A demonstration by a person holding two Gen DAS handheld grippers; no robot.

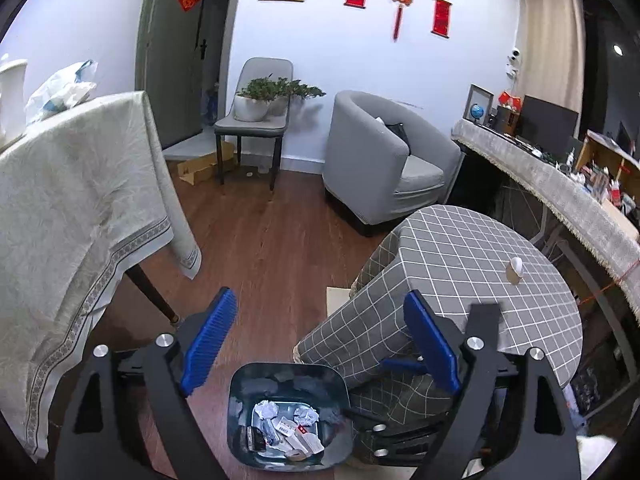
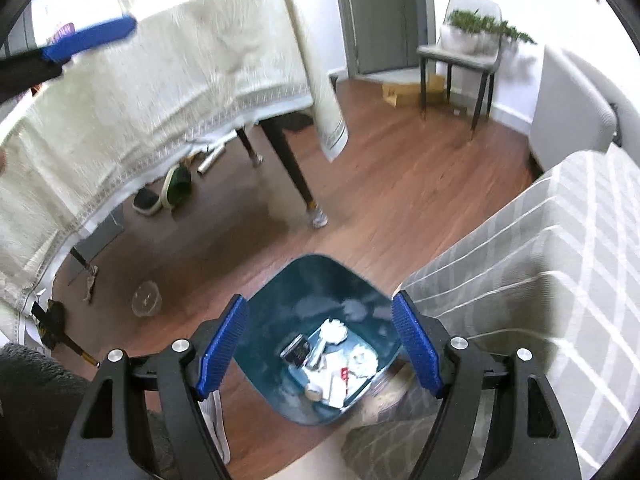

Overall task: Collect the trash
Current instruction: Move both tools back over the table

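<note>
A dark teal trash bin (image 1: pixel 240 392) stands on the wood floor beside the checked table; it also shows in the right wrist view (image 2: pixel 276 304). Inside lie crumpled paper (image 1: pixel 266 409), white cards and a dark packet (image 2: pixel 296 349). My left gripper (image 1: pixel 320 344) is open and empty, above and behind the bin. My right gripper (image 2: pixel 320 342) is open and empty, straight above the bin's mouth. A small white object (image 1: pixel 515 269) sits on the checked table top. The left gripper's blue finger (image 2: pixel 92 38) shows at the upper left of the right wrist view.
A cream-clothed table (image 1: pixel 68 200) stands left, its dark legs (image 2: pixel 292 168) near the bin. A grey checked table (image 1: pixel 480 264) stands right. A clear plastic lid (image 2: pixel 146 298) and shoes (image 2: pixel 176 188) lie on the floor. An armchair (image 1: pixel 380 168) and a chair with plant (image 1: pixel 256 120) stand behind.
</note>
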